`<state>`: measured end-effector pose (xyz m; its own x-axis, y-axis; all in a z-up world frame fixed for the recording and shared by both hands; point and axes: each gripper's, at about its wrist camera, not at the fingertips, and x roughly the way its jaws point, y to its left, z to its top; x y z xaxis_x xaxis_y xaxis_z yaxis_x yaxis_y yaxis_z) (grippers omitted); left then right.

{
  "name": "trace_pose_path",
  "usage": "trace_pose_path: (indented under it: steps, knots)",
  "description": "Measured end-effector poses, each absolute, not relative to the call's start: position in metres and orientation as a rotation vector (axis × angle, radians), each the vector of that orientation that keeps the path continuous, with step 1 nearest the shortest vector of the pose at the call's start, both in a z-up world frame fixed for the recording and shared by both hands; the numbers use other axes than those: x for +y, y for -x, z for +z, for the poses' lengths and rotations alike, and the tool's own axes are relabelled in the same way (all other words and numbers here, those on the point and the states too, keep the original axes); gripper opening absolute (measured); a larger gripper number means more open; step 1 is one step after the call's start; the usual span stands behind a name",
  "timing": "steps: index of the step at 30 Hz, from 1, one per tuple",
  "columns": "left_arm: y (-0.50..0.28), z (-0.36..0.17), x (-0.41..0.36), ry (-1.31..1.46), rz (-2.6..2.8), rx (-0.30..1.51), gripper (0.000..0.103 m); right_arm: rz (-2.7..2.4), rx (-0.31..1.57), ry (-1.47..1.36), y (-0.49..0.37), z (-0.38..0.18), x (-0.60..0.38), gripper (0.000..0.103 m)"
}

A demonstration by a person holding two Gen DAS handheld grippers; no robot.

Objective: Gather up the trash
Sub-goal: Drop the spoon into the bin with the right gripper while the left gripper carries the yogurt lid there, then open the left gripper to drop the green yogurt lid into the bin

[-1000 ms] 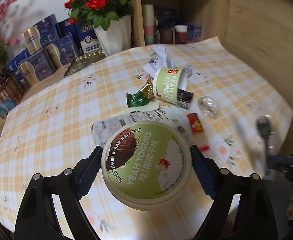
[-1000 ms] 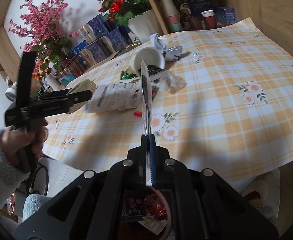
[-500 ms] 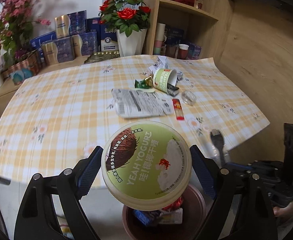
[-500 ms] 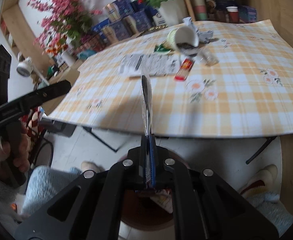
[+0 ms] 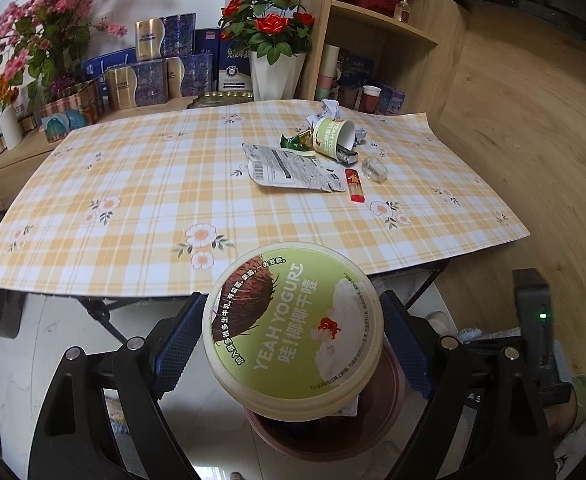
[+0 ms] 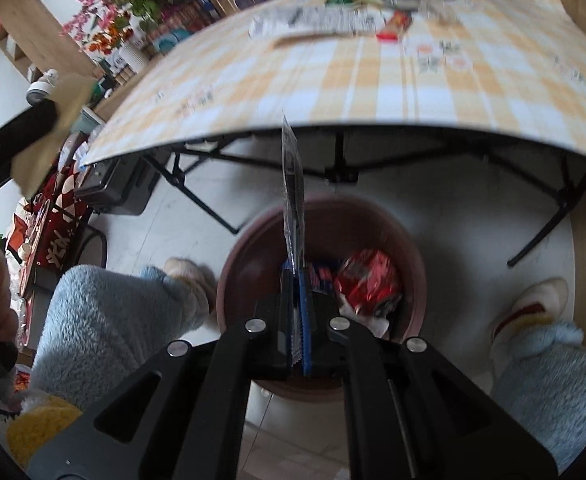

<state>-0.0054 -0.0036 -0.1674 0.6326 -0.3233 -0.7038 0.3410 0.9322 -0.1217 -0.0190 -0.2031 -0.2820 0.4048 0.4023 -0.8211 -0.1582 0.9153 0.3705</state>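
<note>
Having pulled back off the table, now hanging over the bin (image 6: 409, 240): right gripper (image 6: 298, 320) pinching a thin wrapper (image 6: 292, 184) edge-up, directly above the opening; left gripper (image 5: 291, 328) clamping the yogurt lid (image 5: 293, 324) flat, alongside; more litter (image 5: 293, 166) waiting beyond on the tablecloth (image 5: 153, 200)

Green-topped yogurt lid (image 5: 293, 326) and thin wrapper (image 6: 293, 196) above brown bin (image 6: 253, 240).
</note>
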Motion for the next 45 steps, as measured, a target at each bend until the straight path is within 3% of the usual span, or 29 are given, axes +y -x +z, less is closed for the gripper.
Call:
trace_pose_path:
  steps: [7,8,11,13,18,27,33,37,45]
  knots:
    - [0.014,-0.171,-0.002,-0.023,-0.379,0.805,0.085,0.355,1.211,-0.278,0.02,-0.303,-0.199,0.007]
    - [0.014,-0.171,-0.002,-0.025,-0.38,0.806,0.085,0.358,1.215,-0.272,0.02,-0.304,-0.198,0.013]
    - [0.014,-0.172,-0.003,-0.025,-0.381,0.81,0.085,0.345,1.197,-0.242,0.021,-0.299,-0.196,0.051]
    - [0.015,-0.173,-0.005,-0.028,-0.383,0.812,0.085,0.343,1.162,-0.223,0.023,-0.292,-0.195,0.054]
    - [0.018,-0.179,-0.012,-0.047,-0.386,0.808,0.085,0.248,1.051,-0.188,0.027,-0.272,-0.206,0.089]
    - [0.024,-0.211,-0.024,-0.078,-0.397,0.814,0.085,0.005,0.914,-0.197,0.03,-0.251,-0.24,0.097]
    - [0.025,-0.243,-0.031,-0.138,-0.372,0.795,0.086,-0.076,0.931,-0.213,0.029,-0.257,-0.254,0.097]
    - [0.021,-0.277,-0.04,-0.208,-0.402,0.88,0.086,-0.097,0.941,-0.208,0.031,-0.258,-0.254,0.097]
    - [0.016,-0.295,-0.048,-0.224,-0.48,0.926,0.086,-0.11,0.962,-0.199,0.032,-0.263,-0.252,0.097]
